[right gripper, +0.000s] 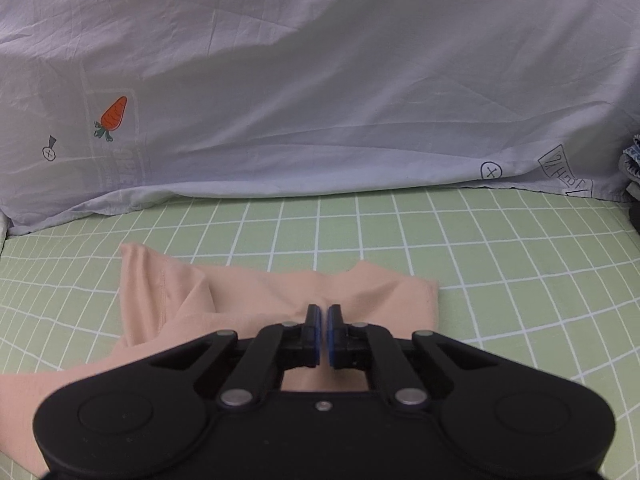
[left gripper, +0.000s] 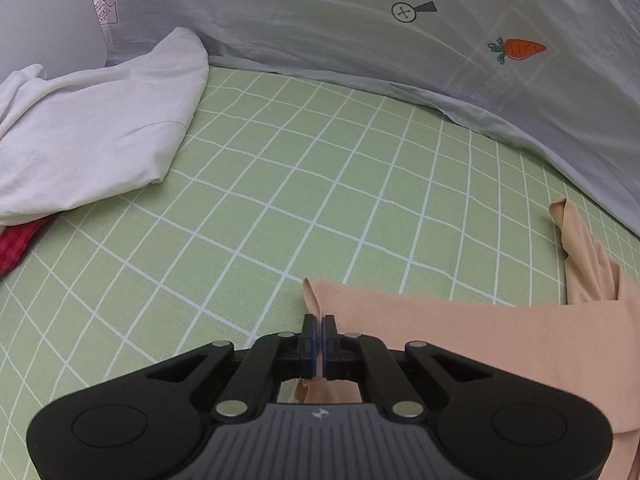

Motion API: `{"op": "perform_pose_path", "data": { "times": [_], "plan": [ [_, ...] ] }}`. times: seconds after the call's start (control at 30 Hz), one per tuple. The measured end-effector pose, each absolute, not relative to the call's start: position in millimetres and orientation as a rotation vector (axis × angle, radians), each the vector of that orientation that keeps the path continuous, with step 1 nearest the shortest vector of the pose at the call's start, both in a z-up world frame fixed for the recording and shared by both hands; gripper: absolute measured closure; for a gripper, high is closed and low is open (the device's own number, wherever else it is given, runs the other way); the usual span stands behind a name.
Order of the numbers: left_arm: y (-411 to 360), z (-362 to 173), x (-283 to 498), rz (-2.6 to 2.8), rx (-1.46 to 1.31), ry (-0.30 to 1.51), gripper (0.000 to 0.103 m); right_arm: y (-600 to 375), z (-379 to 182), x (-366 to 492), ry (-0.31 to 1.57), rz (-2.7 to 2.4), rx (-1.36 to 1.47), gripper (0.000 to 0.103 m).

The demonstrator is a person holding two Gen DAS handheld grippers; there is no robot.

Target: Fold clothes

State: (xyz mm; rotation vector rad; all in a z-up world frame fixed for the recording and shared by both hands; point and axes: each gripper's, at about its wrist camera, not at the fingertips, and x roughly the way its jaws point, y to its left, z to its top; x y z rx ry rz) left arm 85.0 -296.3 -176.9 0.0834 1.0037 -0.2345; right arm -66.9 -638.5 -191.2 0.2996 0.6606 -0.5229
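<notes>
A peach garment (left gripper: 460, 332) lies spread on the green checked bed sheet (left gripper: 300, 168). My left gripper (left gripper: 319, 322) is shut on its left edge, where a small corner of fabric stands up just past the fingertips. In the right wrist view the same peach garment (right gripper: 256, 292) lies flat with a fold on its left side. My right gripper (right gripper: 324, 312) is shut on it near the far edge, and creases in the cloth run toward the tips. The part of the garment under both grippers is hidden.
A crumpled white garment (left gripper: 92, 132) lies at the left with a red cloth (left gripper: 16, 248) under its near edge. A pale grey quilt with a carrot print (right gripper: 320, 100) rises along the back. Folded denim (right gripper: 632, 164) shows at the far right.
</notes>
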Motion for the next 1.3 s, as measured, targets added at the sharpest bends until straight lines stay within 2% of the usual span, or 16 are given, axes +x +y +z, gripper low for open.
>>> {"op": "perform_pose_path", "data": {
  "times": [0.37,0.47,0.63,0.87,0.97,1.03,1.1,1.17,1.2,1.3],
  "plan": [
    [-271,-83,81,-0.211,-0.006,0.755,0.100,-632,-135,-86,0.478,-0.505,0.318,0.100],
    [-261,-76,89,-0.184,-0.016,0.738,0.100,-625,-134,-74,0.474,-0.472,0.304,0.100],
    [-247,-108,111,-0.119,-0.019,0.836,0.100,-609,-152,-44,0.539,-0.427,0.276,0.100],
    [-238,-168,127,-0.079,-0.047,1.027,0.100,-606,-209,-11,0.751,-0.490,0.288,0.097],
    [-236,-180,130,-0.068,-0.067,1.072,0.100,-608,-215,-11,0.779,-0.519,0.321,0.087],
    [-236,-183,133,-0.065,-0.091,1.096,0.100,-608,-212,-15,0.777,-0.540,0.333,0.072],
    [-238,-182,134,-0.096,-0.111,1.121,0.100,-605,-204,-25,0.750,-0.571,0.349,0.041],
    [-246,-174,130,-0.140,-0.119,1.111,0.100,-602,-194,-42,0.710,-0.614,0.363,0.024],
    [-252,-170,127,-0.169,-0.118,1.104,0.100,-599,-190,-51,0.699,-0.637,0.362,0.018],
    [-273,-155,115,-0.282,-0.118,1.083,0.100,-594,-181,-80,0.688,-0.703,0.350,0.015]
  ]
}}
